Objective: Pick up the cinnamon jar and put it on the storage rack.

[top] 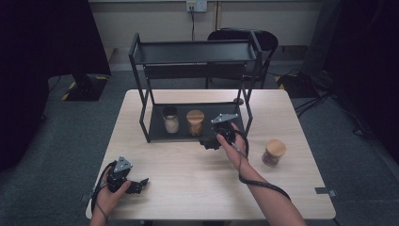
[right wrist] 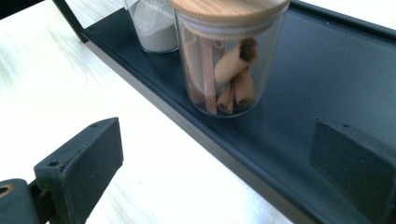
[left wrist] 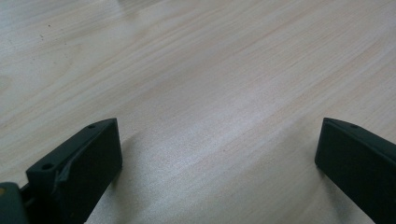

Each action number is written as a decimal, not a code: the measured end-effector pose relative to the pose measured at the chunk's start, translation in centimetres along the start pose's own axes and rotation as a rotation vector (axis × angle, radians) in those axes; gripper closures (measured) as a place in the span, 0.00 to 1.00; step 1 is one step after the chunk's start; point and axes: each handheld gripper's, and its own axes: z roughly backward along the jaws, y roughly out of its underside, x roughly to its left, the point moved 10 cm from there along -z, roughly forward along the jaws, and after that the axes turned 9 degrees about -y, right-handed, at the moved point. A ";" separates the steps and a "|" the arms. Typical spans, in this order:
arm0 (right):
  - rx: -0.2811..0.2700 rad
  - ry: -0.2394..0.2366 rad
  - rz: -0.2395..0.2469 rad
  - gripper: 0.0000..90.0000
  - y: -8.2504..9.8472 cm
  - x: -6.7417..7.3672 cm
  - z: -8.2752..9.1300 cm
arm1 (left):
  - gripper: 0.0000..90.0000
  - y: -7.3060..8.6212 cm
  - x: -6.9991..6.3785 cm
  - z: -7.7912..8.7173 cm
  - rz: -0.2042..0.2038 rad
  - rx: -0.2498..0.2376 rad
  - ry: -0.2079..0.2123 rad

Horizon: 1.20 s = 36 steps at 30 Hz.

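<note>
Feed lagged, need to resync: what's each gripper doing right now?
Left gripper: open, empty, over bare table.
Right gripper: open, empty, at the rack's lower shelf, just short of the cinnamon stick jar.

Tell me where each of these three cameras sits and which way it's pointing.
High view: above the person's side, looking forward and down on the pale wooden table and black metal two-tier rack; both forearms enter from the bottom.
Left gripper view: rides the left tool, facing bare tabletop; open black jaws.
Right gripper view: rides the right tool, facing the cork-lidded glass jar of cinnamon sticks.
Shared: high and right views show that jar.
</note>
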 end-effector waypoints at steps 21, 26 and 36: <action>-0.010 -0.022 -0.020 0.02 2.1 0.0 3.3 | 0.00 0.0 0.0 0.0 0.000 0.000 0.000; -0.006 -0.025 -0.016 0.02 2.6 0.0 3.8 | 0.00 0.0 0.0 0.0 0.000 0.000 0.000; -0.005 -0.035 -0.006 0.02 3.6 0.4 4.8 | 0.00 0.0 0.0 0.0 0.000 0.000 0.000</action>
